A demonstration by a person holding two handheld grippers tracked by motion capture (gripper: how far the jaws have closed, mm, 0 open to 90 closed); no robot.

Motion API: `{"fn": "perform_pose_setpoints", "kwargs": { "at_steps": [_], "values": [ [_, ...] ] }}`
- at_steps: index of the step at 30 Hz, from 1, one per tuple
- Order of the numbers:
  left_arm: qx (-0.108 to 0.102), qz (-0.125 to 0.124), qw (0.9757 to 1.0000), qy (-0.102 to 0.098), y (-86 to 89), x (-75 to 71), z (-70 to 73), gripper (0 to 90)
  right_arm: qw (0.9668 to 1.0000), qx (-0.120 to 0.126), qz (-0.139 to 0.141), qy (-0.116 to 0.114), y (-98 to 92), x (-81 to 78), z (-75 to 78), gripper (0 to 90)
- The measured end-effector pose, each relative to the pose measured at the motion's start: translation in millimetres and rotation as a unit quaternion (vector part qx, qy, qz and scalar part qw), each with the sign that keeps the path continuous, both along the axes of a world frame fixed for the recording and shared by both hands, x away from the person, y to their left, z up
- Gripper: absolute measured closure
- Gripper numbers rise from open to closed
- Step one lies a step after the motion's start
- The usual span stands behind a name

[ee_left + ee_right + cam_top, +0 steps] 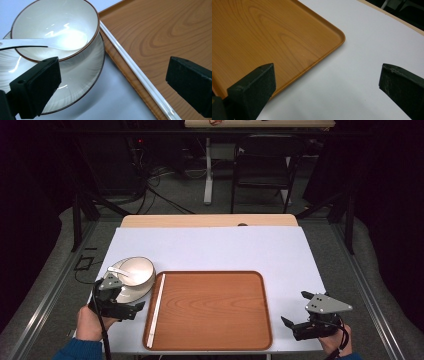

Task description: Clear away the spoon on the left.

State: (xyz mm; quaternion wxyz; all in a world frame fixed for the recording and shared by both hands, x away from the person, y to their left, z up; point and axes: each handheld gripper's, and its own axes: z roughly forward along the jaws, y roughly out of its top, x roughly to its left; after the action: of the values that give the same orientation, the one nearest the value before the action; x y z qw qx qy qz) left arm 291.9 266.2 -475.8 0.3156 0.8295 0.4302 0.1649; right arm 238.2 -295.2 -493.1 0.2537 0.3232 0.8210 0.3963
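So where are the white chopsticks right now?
In the high view, the pair of white chopsticks lies inside the wooden tray along its left rim, right of the white brown-rimmed bowl.

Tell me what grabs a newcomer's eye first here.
The wooden tray dominates the middle of the white table, with white chopsticks along its left edge. Left of it, a bowl holding a white spoon sits on a plate.

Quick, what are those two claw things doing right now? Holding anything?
Left gripper: jaws wide open, holding nothing, beside the bowl and plate.
Right gripper: jaws wide open, holding nothing, near the tray corner.
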Motion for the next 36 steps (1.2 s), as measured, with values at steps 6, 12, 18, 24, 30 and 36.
{"fn": "perform_pose_setpoints", "kwargs": {
  "at_steps": [6, 12, 18, 24, 30, 36],
  "values": [
    [-0.004, 0.019, 0.9997, -0.015, 3.1, 2.9, 4.5, 0.0, 1.0, 0.001, 0.0, -0.001, 0.0, -0.7, -0.1, 0.3],
    [-0.027, 0.046, 0.9985, -0.015, 10.2, 11.8, 6.0, 0.0, 1.0, 0.001, 0.001, 0.001, 0.9, -0.2, -0.7, 0.3],
    [-0.031, 0.076, 0.9963, -0.027, 17.4, 19.4, 5.7, 0.0, 1.0, 0.003, 0.0, 0.001, 0.5, -0.5, -0.9, 0.3],
    [-0.025, 0.099, 0.9942, -0.033, 24.6, 26.3, 2.0, 0.0, 1.0, 0.001, 0.001, 0.001, 1.4, -0.4, -1.1, 0.4],
    [-0.039, 0.127, 0.9903, -0.041, 33.7, 35.0, -1.3, 0.0, 1.0, 0.0, 0.001, 0.001, 1.6, -0.2, -1.2, 0.5],
    [-0.049, 0.146, 0.9873, -0.038, 39.0, 47.9, -8.7, 0.0, 1.0, -0.002, 0.002, 0.001, 2.3, -0.6, -0.9, 0.6]
  ]
}}
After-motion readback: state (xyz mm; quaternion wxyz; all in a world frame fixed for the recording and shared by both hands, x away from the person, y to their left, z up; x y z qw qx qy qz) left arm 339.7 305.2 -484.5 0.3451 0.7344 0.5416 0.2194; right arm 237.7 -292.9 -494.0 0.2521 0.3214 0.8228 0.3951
